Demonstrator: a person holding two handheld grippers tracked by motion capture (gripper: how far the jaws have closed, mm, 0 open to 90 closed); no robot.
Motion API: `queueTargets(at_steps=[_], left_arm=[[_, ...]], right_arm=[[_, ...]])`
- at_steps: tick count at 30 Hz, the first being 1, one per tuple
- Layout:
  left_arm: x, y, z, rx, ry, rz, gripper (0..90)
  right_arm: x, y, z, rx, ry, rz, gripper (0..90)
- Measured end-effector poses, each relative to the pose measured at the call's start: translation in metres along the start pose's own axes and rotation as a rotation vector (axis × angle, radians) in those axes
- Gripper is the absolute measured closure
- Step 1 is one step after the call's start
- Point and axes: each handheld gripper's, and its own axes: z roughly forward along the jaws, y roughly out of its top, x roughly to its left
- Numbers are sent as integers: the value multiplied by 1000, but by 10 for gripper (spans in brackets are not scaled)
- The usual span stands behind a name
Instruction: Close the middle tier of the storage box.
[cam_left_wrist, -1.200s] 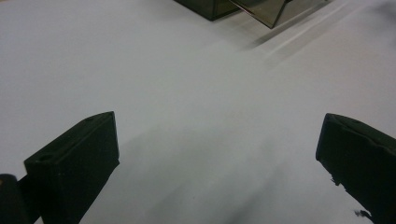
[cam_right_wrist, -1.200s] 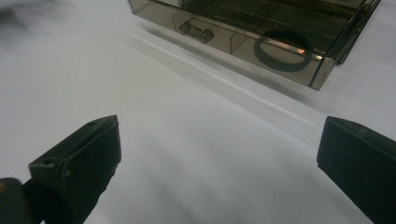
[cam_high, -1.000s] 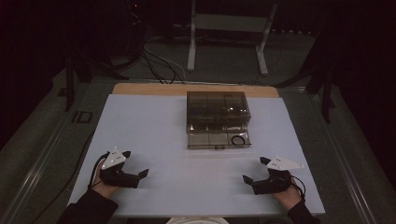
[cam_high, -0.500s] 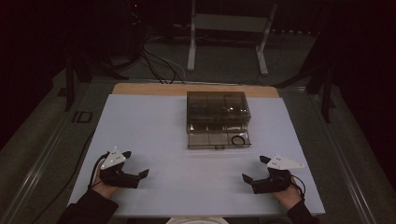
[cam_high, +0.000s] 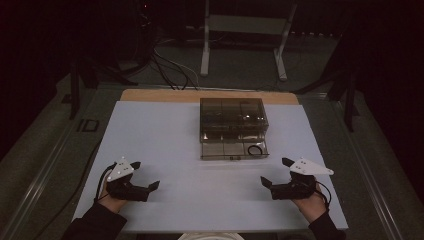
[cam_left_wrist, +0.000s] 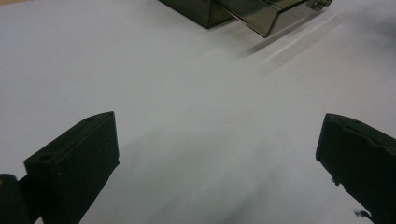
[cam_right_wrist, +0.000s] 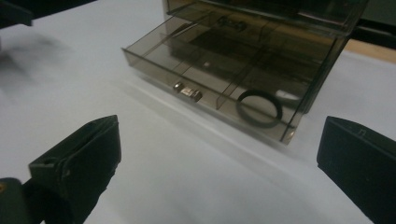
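Best handled with the right gripper (cam_high: 279, 178), jaws wide like the left gripper (cam_high: 145, 176), reaching toward 11 o'clock for the black ring (cam_right_wrist: 259, 108) in the open drawer (cam_right_wrist: 159, 63) at the table's (cam_high: 150, 130) 12 o'clock.

A white table top (cam_high: 165, 135) is carrying the load, with a strip of bare wood (cam_high: 160, 95) showing along its far edge. A smoked transparent drawer box (cam_high: 232, 117) is sitting directly on the white surface, toward the far side. Its drawer (cam_high: 232, 149) is standing pulled out toward the near edge, and a black ring (cam_high: 256, 149) is lying in the drawer's right-hand compartment.
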Motion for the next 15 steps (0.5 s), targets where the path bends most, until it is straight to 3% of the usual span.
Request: queueTargets(at_steps=[15], left_arm=[[-1,0,-1,1,-2,1,9]], right_arm=[[22,22,26,3,-111,-42,0]])
